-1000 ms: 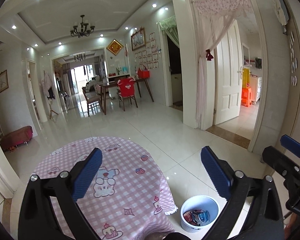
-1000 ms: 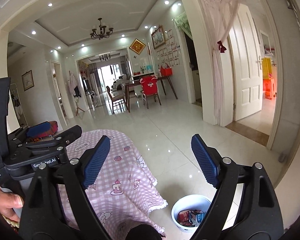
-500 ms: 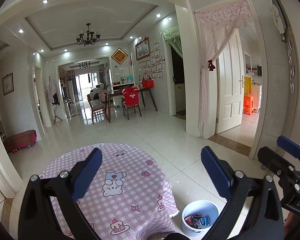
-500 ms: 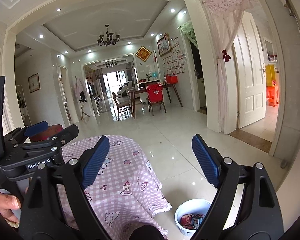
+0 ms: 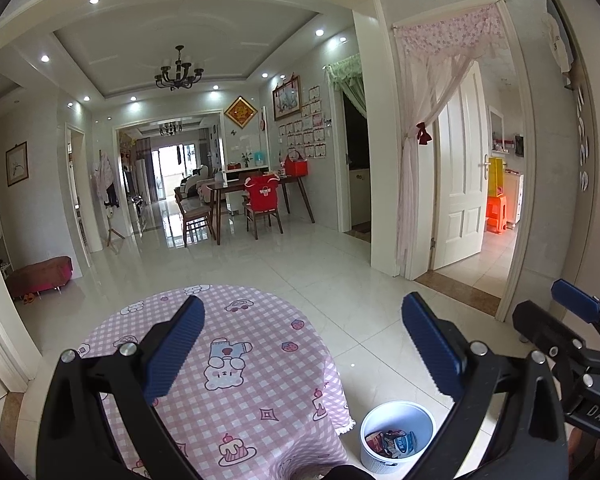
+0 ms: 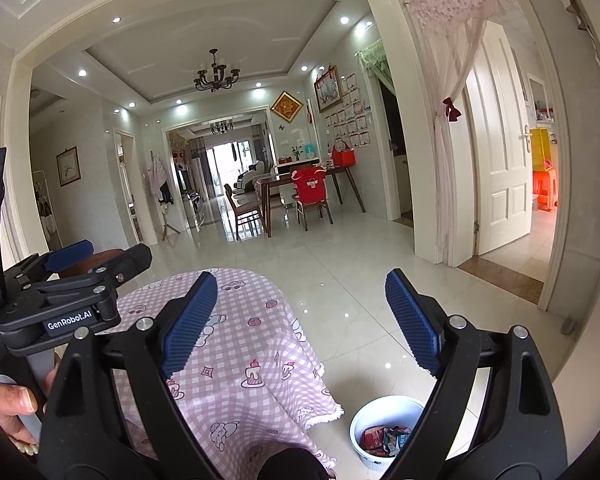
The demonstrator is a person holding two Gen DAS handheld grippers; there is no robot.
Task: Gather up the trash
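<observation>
A white round bin (image 5: 396, 434) stands on the floor right of the table; it also shows in the right wrist view (image 6: 384, 430). Crumpled wrappers (image 5: 392, 442) lie inside it, also seen in the right wrist view (image 6: 386, 438). My left gripper (image 5: 300, 344) is open and empty, held high above the round table with the pink checked cloth (image 5: 236, 364). My right gripper (image 6: 300, 316) is open and empty, above the table's right edge (image 6: 260, 360). The right gripper shows at the left wrist view's right edge (image 5: 572, 344); the left gripper body shows in the right wrist view (image 6: 60, 296).
Glossy tiled floor (image 5: 340, 280) stretches ahead to a dining table with chairs (image 5: 256, 204). A white door with a pink curtain (image 5: 456, 184) stands right. A red bench (image 5: 40, 276) sits by the left wall.
Both grippers have risen and tilted up a little; the table and bin sit lower in both views. Both jaws stay open and empty.
</observation>
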